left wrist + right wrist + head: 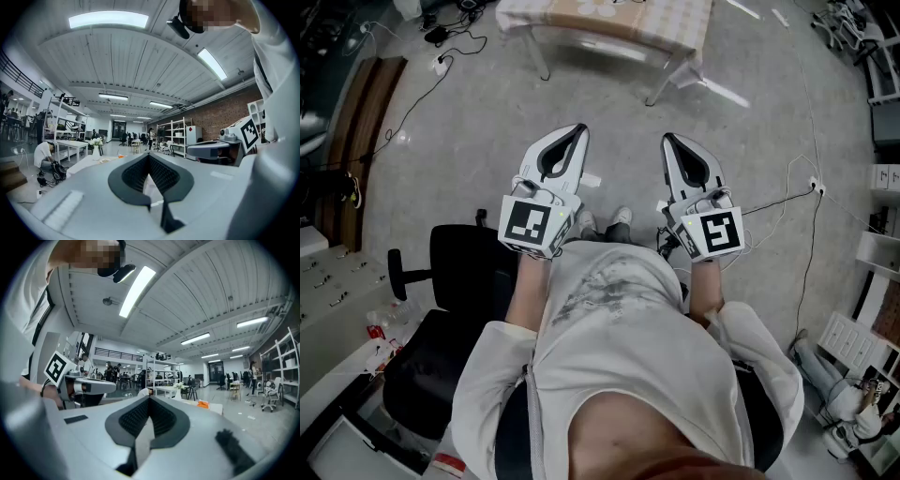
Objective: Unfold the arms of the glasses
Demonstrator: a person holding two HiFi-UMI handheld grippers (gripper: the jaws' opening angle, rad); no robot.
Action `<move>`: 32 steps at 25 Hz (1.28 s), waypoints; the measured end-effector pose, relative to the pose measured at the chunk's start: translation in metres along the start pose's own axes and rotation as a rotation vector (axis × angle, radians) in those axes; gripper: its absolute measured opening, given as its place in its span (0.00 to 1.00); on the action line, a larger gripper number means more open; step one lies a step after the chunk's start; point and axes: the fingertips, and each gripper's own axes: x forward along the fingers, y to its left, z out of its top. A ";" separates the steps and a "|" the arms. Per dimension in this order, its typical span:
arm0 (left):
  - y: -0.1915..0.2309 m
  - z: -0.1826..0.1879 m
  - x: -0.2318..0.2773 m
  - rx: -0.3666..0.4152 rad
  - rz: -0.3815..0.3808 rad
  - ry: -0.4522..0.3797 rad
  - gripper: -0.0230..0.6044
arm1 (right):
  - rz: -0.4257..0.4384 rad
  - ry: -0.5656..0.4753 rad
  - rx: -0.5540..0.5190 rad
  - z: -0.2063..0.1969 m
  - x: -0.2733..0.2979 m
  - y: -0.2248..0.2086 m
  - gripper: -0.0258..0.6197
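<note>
White shirt (619,356), left gripper (578,129), right gripper (667,139), both closed

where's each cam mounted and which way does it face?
Head view: on person's head, facing steeply down at floor; shows torso, left gripper, right gripper.
Left gripper view: on left gripper, level along its shut fingers; right gripper at right.
Right gripper view: on right gripper, level along its shut fingers; left gripper at left.
Shared: both gripper views see the flower table ahead.

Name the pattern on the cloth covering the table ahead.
Pale beige-and-white checks; the tablecloth shows best in the head view.
</note>
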 end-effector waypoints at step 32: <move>0.020 -0.010 0.077 -0.002 0.036 -0.006 0.05 | 0.004 0.039 -0.052 -0.016 0.051 -0.067 0.07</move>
